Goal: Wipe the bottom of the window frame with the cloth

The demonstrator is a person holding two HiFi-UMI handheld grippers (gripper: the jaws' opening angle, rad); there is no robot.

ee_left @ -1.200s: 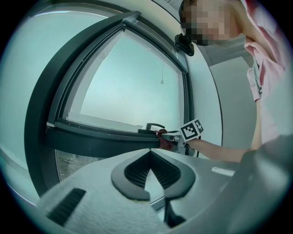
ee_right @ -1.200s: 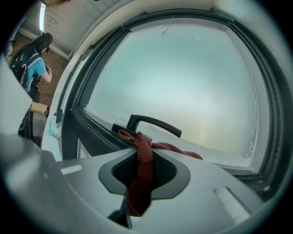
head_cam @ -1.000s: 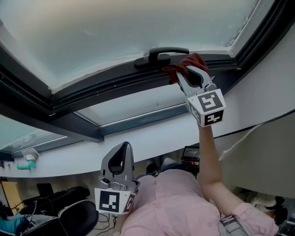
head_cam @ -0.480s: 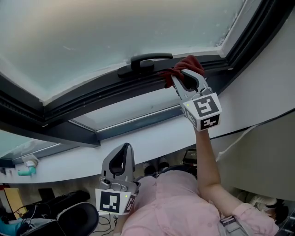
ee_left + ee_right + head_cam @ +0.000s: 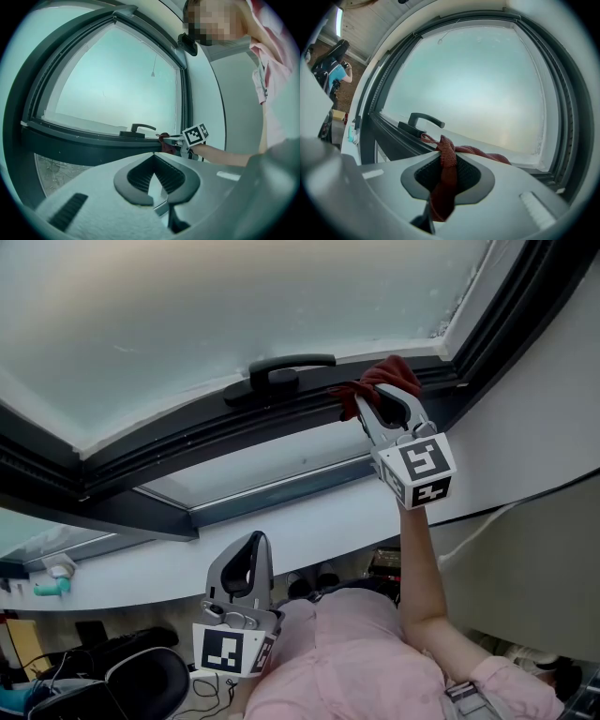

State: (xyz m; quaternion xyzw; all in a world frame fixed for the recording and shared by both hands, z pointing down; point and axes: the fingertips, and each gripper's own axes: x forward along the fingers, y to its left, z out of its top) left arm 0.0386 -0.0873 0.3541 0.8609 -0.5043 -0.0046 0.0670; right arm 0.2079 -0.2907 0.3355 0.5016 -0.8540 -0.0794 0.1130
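Just right of the black window handle, a red cloth is held at the dark bottom rail of the window frame and appears to touch it. The cloth is clamped between the jaws of the right gripper, which are closed on a bunched fold; the remainder is spread beyond the jaw tips toward the glass. The right gripper is raised on an outstretched arm, below and to the right of the handle. The left gripper is held well below the handle, close to the pink shirt, with its jaws pressed together and nothing gripped.
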